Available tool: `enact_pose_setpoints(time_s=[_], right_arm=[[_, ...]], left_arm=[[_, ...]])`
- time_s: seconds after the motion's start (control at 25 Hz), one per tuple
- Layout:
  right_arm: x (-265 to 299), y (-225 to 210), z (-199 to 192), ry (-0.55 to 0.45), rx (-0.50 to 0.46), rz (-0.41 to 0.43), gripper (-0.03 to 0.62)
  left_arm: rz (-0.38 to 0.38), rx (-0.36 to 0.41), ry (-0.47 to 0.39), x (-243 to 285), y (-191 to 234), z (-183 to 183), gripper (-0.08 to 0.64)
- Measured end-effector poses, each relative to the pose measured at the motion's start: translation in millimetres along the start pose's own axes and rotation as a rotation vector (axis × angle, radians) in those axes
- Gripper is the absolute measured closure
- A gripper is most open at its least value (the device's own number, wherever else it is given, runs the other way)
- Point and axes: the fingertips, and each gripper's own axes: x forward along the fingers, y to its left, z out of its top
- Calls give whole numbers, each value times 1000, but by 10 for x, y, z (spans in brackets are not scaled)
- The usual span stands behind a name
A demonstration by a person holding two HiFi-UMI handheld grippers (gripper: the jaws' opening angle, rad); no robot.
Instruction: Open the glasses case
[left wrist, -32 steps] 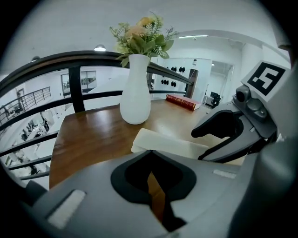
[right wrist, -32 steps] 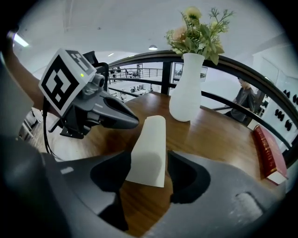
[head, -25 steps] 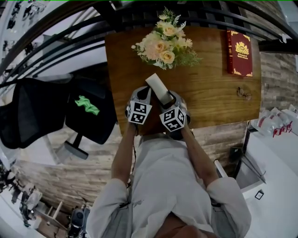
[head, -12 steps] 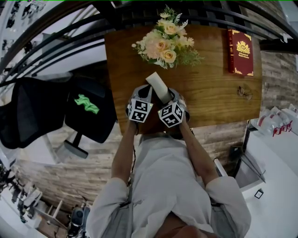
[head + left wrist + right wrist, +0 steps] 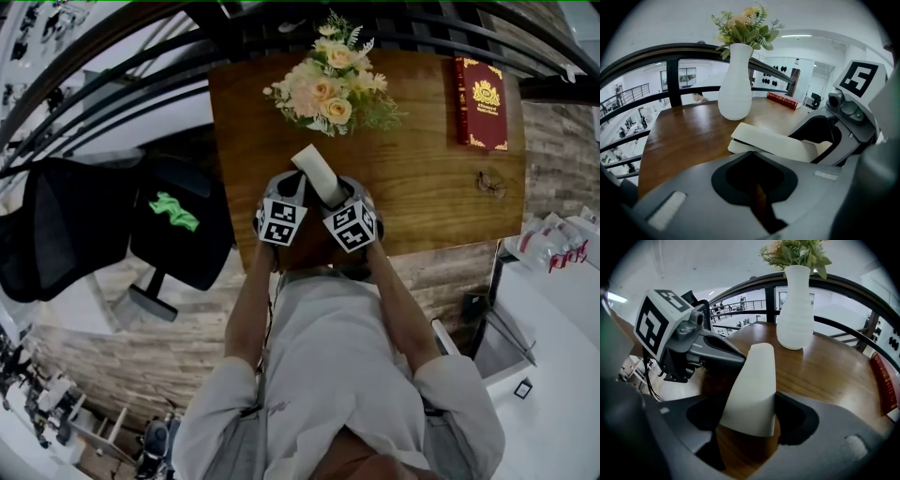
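Your right gripper clamps the glasses case near the table's near edge. Your left gripper sits just beside it, jaws together and empty.

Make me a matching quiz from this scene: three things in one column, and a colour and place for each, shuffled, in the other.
1 glasses case
2 book
3 vase

A white, holding flowers
B red, at the table's far right
C cream, between the right gripper's jaws

Pairs: 1-C, 2-B, 3-A
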Motion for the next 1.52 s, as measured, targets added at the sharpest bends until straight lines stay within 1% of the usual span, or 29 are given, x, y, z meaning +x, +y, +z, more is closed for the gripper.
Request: enact_pose_setpoints(time_s=[0.16,0.28,1.24,1.52], right_arm=[[-59,-15,33,-10,-22,-39,258],[-121,-31,75,-31,-18,-56,286],[-331,-110,157,-85,12,-67,376],[-402,-189,164,-112,35,-84,446]], left_arm=[[-1,4,3,4,0,-3,540],[-2,4,2,8,4,-4,540],[-2,11,3,1,9,-8,540],[1,6,3,6,10,-13,540]])
